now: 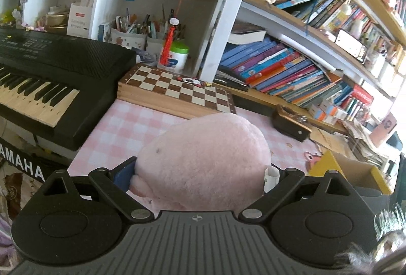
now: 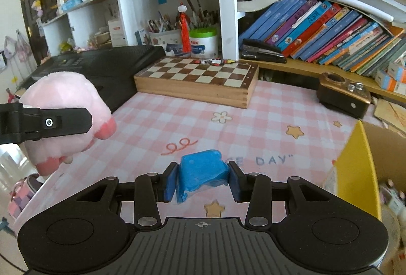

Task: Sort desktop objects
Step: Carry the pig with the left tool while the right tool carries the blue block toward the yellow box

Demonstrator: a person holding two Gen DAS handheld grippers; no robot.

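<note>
A round pink plush toy (image 1: 203, 160) fills the space between my left gripper's fingers, and the left gripper (image 1: 200, 176) is shut on it, above the pink checked desk mat (image 1: 121, 127). The right wrist view shows the same plush toy (image 2: 63, 120) at the left, held up off the desk by the left gripper's black finger (image 2: 63, 122). My right gripper (image 2: 203, 181) is shut on a crumpled blue plastic packet (image 2: 200, 171), pinched between its blue pads above the mat (image 2: 253, 127).
A wooden chessboard box (image 2: 195, 82) lies at the back of the mat, a black keyboard (image 1: 50, 82) to its left. A small brown box (image 2: 342, 94) sits at the right. An open yellow-edged cardboard box (image 2: 360, 168) stands at the right edge. Bookshelves (image 2: 330, 28) rise behind.
</note>
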